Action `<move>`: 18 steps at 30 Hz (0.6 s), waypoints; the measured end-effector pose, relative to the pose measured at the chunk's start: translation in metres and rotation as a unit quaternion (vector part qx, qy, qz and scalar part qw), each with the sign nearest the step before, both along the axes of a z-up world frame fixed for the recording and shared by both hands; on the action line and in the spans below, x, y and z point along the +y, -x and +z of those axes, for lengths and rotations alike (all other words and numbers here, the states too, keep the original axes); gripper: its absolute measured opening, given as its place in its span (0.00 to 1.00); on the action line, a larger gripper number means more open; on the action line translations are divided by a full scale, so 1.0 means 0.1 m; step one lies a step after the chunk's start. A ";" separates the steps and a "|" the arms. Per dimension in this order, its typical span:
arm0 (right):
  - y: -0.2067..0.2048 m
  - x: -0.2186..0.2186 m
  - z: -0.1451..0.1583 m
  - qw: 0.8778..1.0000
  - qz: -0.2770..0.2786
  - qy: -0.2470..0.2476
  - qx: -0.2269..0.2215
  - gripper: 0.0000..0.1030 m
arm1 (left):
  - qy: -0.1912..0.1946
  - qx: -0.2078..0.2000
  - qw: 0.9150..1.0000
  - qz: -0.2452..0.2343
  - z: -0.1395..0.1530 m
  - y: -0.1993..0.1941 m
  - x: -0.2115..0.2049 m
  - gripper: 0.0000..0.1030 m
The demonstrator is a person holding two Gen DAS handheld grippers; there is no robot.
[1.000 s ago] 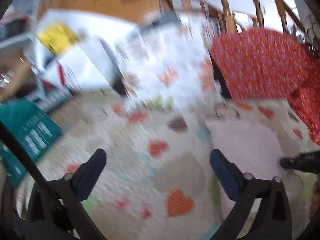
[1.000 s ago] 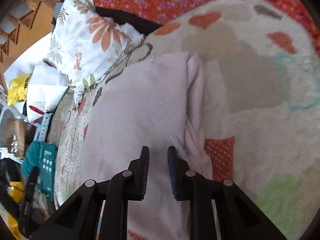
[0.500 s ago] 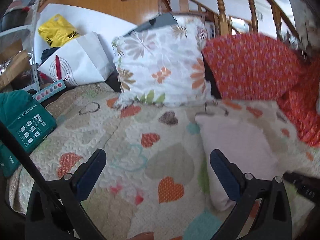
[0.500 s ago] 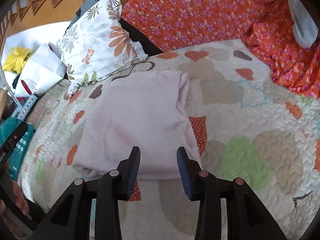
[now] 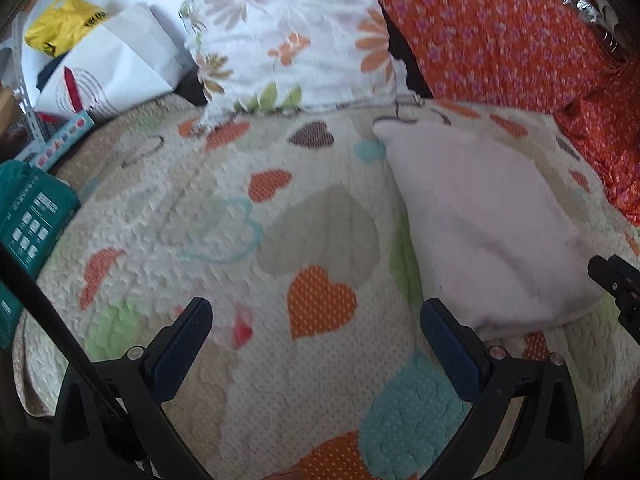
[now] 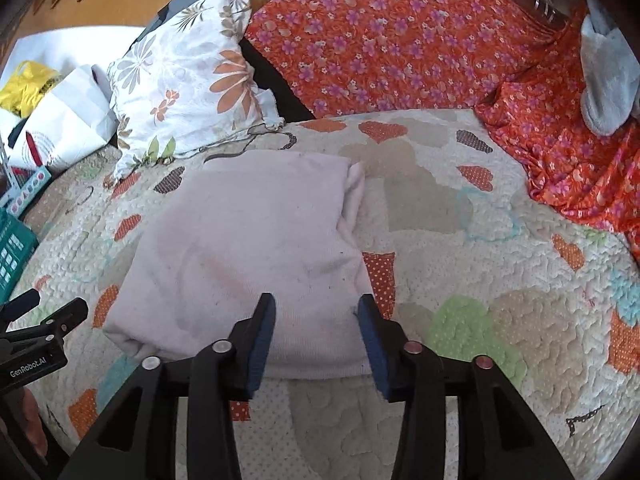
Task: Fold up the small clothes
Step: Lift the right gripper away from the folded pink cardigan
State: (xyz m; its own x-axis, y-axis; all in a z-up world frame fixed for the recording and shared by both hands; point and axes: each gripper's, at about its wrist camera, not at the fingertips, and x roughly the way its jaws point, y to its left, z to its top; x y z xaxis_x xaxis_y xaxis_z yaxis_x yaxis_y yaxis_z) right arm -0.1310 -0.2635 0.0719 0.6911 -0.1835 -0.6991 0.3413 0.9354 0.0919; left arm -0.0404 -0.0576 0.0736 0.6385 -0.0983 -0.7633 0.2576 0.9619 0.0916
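Note:
A pale pink garment (image 6: pixel 256 248) lies folded into a rough rectangle on the heart-patterned quilt (image 6: pixel 460 280). My right gripper (image 6: pixel 316 312) hovers over its near edge; its jaws are opening, with the cloth beneath them and nothing pinched. In the left wrist view the same garment (image 5: pixel 488 220) lies to the right. My left gripper (image 5: pixel 316 320) stands open over bare quilt (image 5: pixel 224 216) beside it, holding nothing. The right gripper's tip (image 5: pixel 616 280) shows at the right edge there, and the left gripper's body (image 6: pixel 36 332) shows at the left edge of the right wrist view.
A floral white pillow (image 6: pixel 188 84) and an orange flowered cushion (image 6: pixel 380 40) stand behind the garment. Orange flowered cloth (image 6: pixel 568 152) and a grey fleece item (image 6: pixel 608 76) lie at the right. A white paper bag (image 5: pixel 108 68), yellow bag (image 5: pixel 64 24) and teal box (image 5: pixel 28 212) sit left.
The right gripper drew back from close over the garment to its near edge and its jaws spread wider. The left gripper sank toward the quilt and tilted down.

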 end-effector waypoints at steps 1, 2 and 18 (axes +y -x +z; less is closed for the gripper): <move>-0.01 0.02 -0.01 1.000 0.004 0.006 0.003 0.50 | -0.001 0.006 1.000 0.000 -0.03 -0.01 0.00 1.00; -0.03 0.04 -0.03 1.000 0.007 0.011 0.007 0.50 | -0.001 0.009 1.000 0.000 -0.04 -0.02 0.00 1.00; -0.09 0.04 -0.14 0.999 0.003 0.012 0.036 0.53 | -0.005 0.037 0.999 -0.008 -0.16 -0.06 -0.02 1.00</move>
State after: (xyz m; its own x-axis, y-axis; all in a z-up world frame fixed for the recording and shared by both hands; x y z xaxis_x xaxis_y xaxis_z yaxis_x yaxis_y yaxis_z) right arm -0.1215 -0.2597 0.0581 0.6408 -0.1969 -0.7420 0.3402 0.9393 0.0446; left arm -0.0343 -0.0592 0.0576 0.5788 -0.0996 -0.8094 0.2798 0.9565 0.0823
